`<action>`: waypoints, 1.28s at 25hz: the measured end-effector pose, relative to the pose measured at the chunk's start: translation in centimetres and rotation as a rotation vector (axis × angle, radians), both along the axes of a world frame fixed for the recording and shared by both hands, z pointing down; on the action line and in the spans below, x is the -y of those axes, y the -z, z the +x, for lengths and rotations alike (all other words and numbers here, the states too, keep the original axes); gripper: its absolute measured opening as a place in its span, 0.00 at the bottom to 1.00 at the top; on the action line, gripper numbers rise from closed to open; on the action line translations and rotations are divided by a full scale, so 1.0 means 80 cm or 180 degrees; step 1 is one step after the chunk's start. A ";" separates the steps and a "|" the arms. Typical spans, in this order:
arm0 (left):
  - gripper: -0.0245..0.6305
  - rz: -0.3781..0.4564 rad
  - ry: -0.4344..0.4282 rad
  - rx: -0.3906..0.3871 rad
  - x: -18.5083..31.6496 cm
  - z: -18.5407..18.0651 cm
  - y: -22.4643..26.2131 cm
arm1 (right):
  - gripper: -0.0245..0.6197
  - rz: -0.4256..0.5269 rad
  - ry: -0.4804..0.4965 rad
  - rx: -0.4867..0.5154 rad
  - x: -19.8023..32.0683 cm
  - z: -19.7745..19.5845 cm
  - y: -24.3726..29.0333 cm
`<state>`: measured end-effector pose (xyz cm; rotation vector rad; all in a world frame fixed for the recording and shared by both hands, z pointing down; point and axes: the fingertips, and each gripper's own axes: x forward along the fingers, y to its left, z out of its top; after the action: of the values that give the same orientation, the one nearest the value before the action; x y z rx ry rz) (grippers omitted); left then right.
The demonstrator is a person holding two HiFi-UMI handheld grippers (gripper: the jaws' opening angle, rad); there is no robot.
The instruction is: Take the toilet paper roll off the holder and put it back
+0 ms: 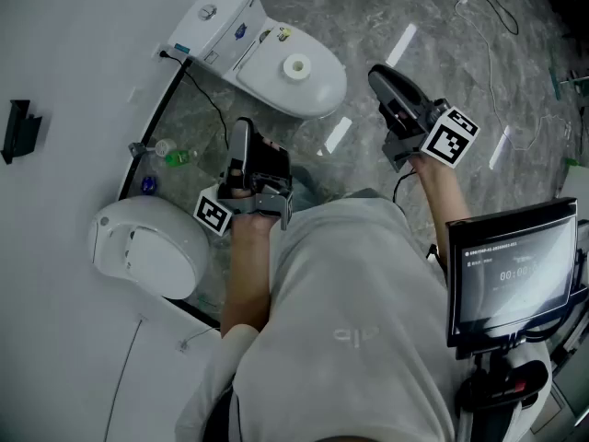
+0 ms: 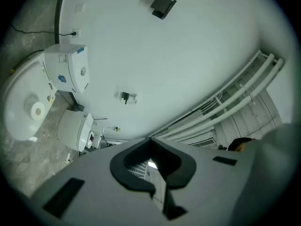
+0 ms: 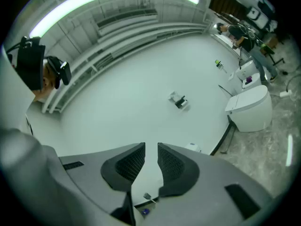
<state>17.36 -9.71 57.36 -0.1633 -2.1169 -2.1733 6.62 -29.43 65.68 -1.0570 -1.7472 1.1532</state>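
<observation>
The left gripper [image 2: 150, 141] and right gripper [image 3: 151, 149] are both shut and hold nothing. The toilet paper roll [image 1: 296, 66] sits on the toilet lid [image 1: 322, 88]. Shut tongs could bump it and make it roll off.

I log the toilet paper roll [image 1: 296, 66] as white, same as the toilet [image 1: 317, 92] and the plain wall [image 1: 74, 35]. Wall bracket [image 1: 19, 129]: black. Floor [image 1: 460, 72]: grey, marbled with pale veins. Left gripper [image 1: 241, 136] and right gripper [image 1: 385, 79]: grey jaws, black pads, black-and-white square markers. Bottle [image 1: 177, 156]: green.
</observation>
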 end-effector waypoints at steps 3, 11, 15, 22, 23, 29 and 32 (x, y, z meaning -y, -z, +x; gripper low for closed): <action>0.04 0.0002 -0.0093 -0.0065 -0.021 -0.016 -0.005 | 0.14 0.0369 0.0329 0.0133 -0.035 -0.010 -0.035; 0.04 0.0048 0.0183 -0.0422 -0.110 -0.006 -0.062 | 0.27 0.1144 0.1695 0.0102 -0.205 0.016 -0.225; 0.04 0.0412 -0.0320 -0.0053 0.013 -0.049 -0.060 | 0.28 0.2172 0.1525 0.0275 -0.022 -0.024 -0.265; 0.04 0.0701 -0.1197 0.0319 0.155 -0.116 0.001 | 0.35 0.3173 0.0668 0.0069 0.224 -0.071 -0.255; 0.04 0.0719 -0.1311 0.0333 0.158 -0.125 0.001 | 0.35 0.3255 0.0556 0.0006 0.235 -0.070 -0.260; 0.04 0.0736 -0.1232 0.0291 0.152 -0.124 -0.010 | 0.35 0.3648 0.0653 -0.0131 0.241 -0.064 -0.310; 0.04 0.0718 -0.1194 0.0273 0.151 -0.114 -0.009 | 0.35 0.3808 0.0763 -0.0156 0.245 -0.057 -0.320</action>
<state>8.24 -21.83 58.07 0.3236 -1.7458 -2.1923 2.03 -49.01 91.31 -0.4361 -1.7527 -0.1115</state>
